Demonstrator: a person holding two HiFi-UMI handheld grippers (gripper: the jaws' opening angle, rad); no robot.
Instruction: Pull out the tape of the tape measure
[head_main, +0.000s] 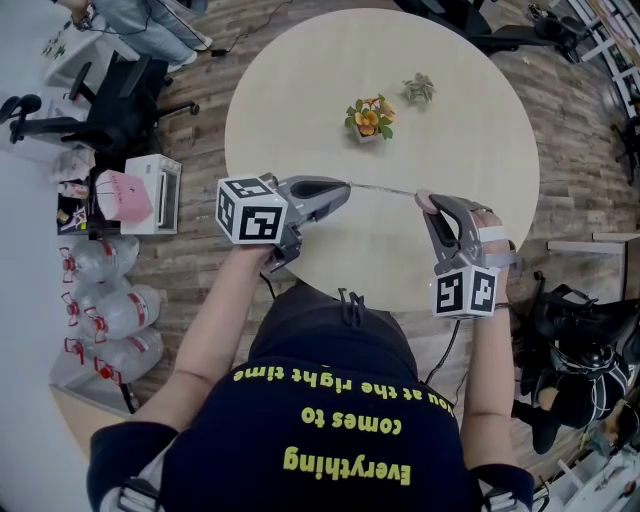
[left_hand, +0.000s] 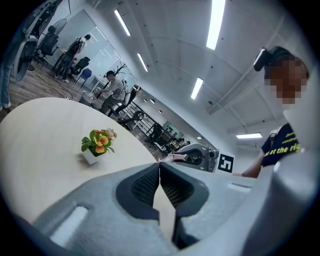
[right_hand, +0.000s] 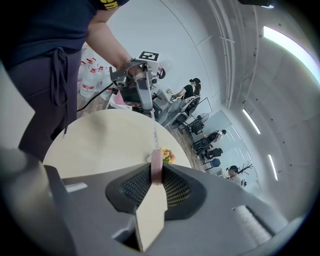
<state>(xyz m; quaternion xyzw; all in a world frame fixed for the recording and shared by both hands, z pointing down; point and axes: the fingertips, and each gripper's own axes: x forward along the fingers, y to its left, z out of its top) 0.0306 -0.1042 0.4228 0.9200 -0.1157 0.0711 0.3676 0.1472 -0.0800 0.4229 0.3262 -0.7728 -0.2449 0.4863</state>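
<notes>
A small pink tape measure (right_hand: 156, 161) sits between the pads of my right gripper (right_hand: 156, 175), which is shut on it; in the head view its case (head_main: 425, 202) shows at that gripper's (head_main: 429, 206) tips, over the round table's near right part. A thin silver tape (head_main: 383, 189) runs level from the case to my left gripper (head_main: 346, 186), which is shut on the tape's end. In the left gripper view the jaws (left_hand: 159, 166) are pressed together, and the right gripper (left_hand: 199, 157) faces them a short way off. The tape (right_hand: 154, 127) leads up to the left gripper (right_hand: 146, 102).
On the round cream table (head_main: 300, 90) stand a small pot of orange flowers (head_main: 370, 118) and a small green plant (head_main: 418, 90) beyond the tape. Left of the table are a black office chair (head_main: 110, 110), a white box (head_main: 155, 195) and several water bottles (head_main: 100, 300).
</notes>
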